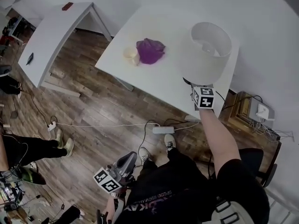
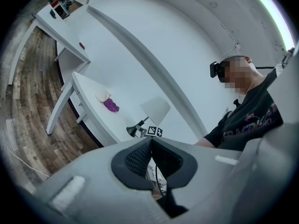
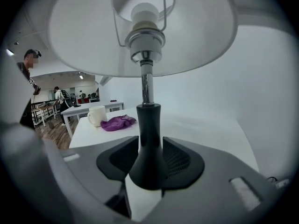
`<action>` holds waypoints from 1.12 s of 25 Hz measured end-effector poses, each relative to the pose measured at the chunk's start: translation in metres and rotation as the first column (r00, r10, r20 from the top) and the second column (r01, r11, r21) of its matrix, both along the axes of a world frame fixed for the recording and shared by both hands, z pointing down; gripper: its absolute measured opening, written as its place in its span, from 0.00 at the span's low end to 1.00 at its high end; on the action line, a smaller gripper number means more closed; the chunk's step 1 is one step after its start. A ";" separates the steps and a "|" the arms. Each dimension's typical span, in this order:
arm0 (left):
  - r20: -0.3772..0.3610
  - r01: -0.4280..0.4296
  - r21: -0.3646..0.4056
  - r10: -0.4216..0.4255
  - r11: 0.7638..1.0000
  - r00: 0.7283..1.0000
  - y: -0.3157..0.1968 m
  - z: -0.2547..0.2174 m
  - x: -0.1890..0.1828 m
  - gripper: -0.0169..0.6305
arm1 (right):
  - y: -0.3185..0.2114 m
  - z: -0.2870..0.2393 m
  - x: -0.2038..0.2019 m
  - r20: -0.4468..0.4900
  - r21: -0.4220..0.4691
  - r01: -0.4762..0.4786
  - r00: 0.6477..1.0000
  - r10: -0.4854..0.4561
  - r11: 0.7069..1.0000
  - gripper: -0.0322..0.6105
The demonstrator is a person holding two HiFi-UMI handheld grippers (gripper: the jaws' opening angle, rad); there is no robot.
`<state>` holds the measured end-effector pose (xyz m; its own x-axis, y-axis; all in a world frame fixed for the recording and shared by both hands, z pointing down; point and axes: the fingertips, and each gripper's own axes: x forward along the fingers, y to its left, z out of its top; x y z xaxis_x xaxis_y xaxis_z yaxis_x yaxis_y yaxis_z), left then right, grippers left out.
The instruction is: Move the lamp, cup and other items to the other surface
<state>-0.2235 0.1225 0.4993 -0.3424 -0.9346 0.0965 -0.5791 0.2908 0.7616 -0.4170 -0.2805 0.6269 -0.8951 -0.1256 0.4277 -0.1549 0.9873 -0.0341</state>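
Observation:
A lamp with a white shade point(image 1: 210, 45) and a black foot stands up at the near right edge of the white table point(image 1: 154, 78). My right gripper point(image 1: 198, 85) is shut on the lamp's black foot point(image 3: 148, 146), one pad on each side of it. Whether the foot rests on the tabletop I cannot tell. Farther left on the same table are a cream cup point(image 1: 130, 53) and a purple cloth point(image 1: 150, 50) beside it. My left gripper point(image 1: 132, 158) hangs low by the person's legs above the floor, its jaws together on nothing point(image 2: 150, 141).
A second white table point(image 1: 56, 31) stands at the upper left with a small dark thing on it. A power strip point(image 1: 162, 129) and cables lie on the wooden floor. Another person's legs point(image 1: 42, 148) are at the left. A wooden box with a charger point(image 1: 261, 110) sits at the right.

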 end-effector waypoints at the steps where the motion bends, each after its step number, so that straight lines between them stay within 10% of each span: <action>1: -0.003 0.007 -0.005 -0.007 1.000 1.000 -0.004 0.003 -0.001 0.02 | -0.003 0.002 -0.008 0.002 0.000 0.005 1.000 -0.005 1.000 0.30; 28: -0.047 0.076 -0.040 -0.077 0.996 0.996 -0.001 -0.003 -0.003 0.02 | -0.015 -0.002 -0.013 -0.006 0.054 0.044 0.999 -0.044 0.998 0.29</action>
